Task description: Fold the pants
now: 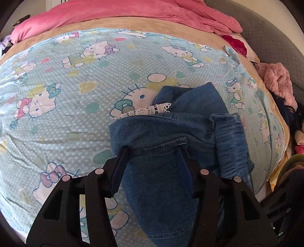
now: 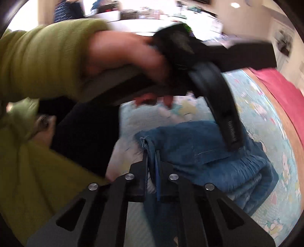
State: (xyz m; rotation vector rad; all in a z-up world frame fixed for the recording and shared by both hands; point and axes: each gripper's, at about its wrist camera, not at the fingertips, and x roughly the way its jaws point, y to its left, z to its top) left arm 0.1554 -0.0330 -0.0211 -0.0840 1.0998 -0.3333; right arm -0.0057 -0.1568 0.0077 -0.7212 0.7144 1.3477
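Bed with pale-blue cartoon-cat sheet (image 1: 57,79) under crumpled blue denim pants (image 1: 171,133). Left gripper (image 1: 153,152) half-open astride pocket fold; right gripper (image 2: 152,161) clamped on frayed hem. Advice: pinch both, tension evenly, align edges.

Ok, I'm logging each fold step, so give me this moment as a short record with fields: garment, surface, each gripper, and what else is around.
garment: blue denim pants, bunched, with a white lace trim
surface: bed with a light blue cartoon-cat sheet
left gripper: jaws part open, denim between them at a pocket seam; firm grip not clear
right gripper: shut on a denim edge
person: green sleeve, hand holding the left gripper's handle
nearby: pink blanket at the far edge of the bed
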